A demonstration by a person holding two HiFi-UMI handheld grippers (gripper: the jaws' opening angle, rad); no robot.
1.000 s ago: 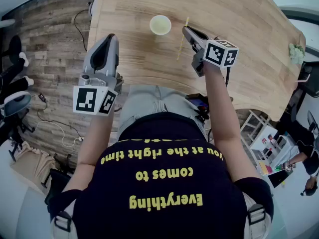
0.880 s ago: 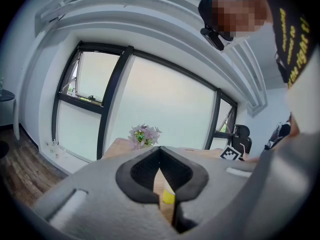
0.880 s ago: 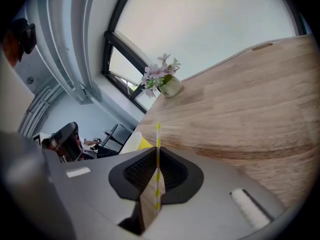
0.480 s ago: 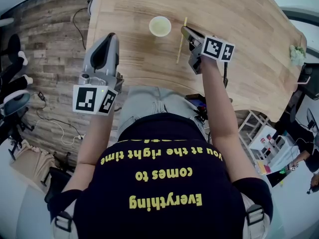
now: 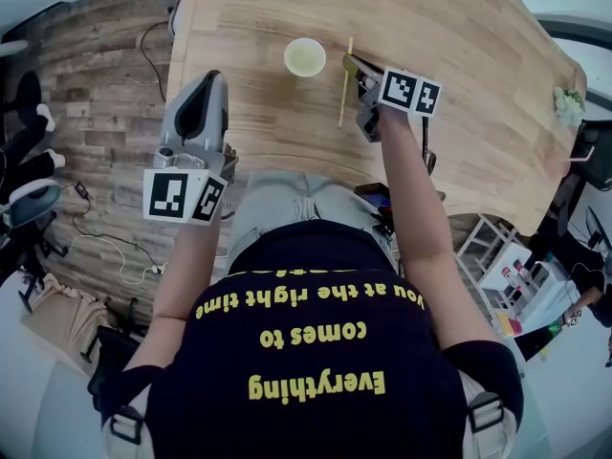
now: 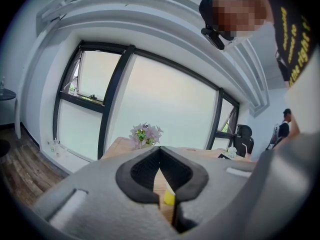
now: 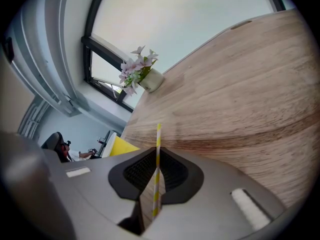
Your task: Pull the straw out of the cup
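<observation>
Straw (image 5: 343, 98), clamped crosswise in right gripper (image 5: 350, 61) beside cup (image 5: 305, 56), long axis running near-to-far over table (image 5: 459, 84); left gripper (image 5: 210, 76) jaws together, empty.

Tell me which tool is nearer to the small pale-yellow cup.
Right. The right tool, gripping the striped paper straw, is just beside the cup; the left tool is farther back.

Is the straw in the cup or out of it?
Out. The yellow-and-white striped paper straw is pinched by the right gripper, beside the pale yellow round cup and clear of it.
</observation>
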